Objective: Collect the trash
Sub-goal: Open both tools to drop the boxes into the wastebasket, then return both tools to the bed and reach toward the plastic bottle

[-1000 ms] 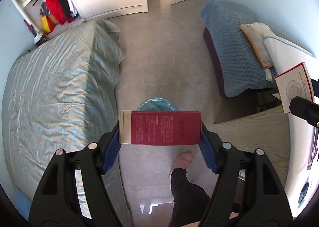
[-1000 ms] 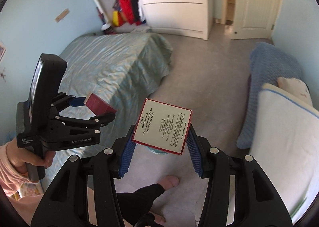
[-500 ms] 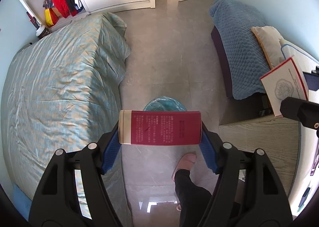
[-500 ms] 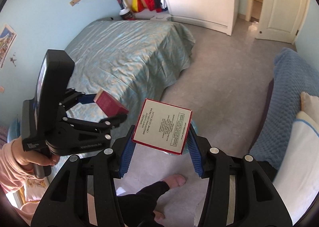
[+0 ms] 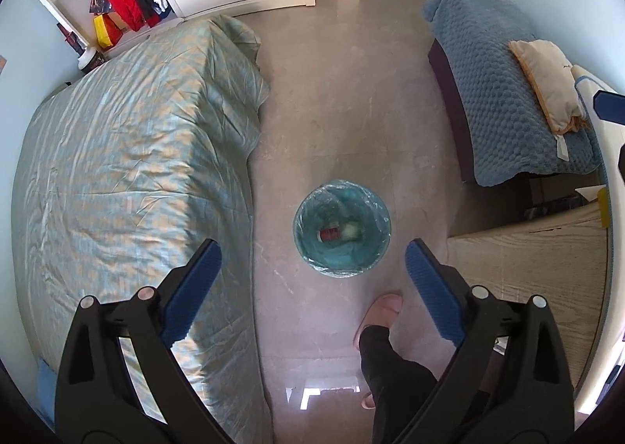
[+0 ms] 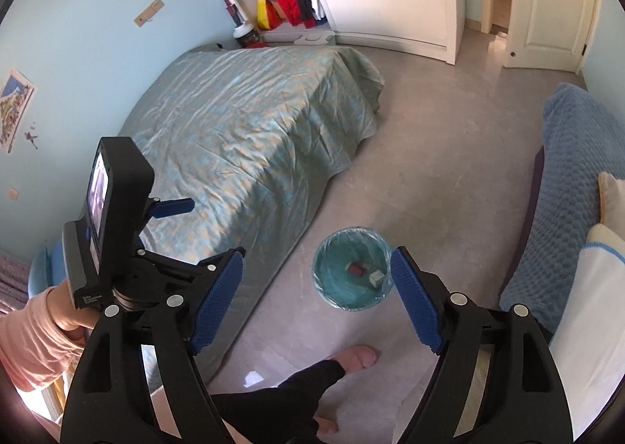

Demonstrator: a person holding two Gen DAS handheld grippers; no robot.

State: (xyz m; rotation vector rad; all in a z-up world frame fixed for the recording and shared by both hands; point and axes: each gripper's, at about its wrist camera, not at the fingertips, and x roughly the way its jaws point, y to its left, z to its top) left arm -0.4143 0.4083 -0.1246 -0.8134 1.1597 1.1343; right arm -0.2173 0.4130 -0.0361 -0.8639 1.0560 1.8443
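A round bin lined with a teal plastic bag stands on the floor below both grippers; it also shows in the right wrist view. Inside it lie a dark red box and a white box, seen again in the right wrist view as the red box and the white box. My left gripper is open and empty, high above the bin. My right gripper is open and empty too. The left gripper's body shows at the left of the right wrist view.
A bed with a teal checked cover lies left of the bin. A blue-covered couch with a pillow is at right. A wooden desk edge is near right. The person's slippered foot stands just before the bin.
Both grippers opened and let go of their boxes. The red box and the white box dropped into the bin. Both grippers now stand empty above it.
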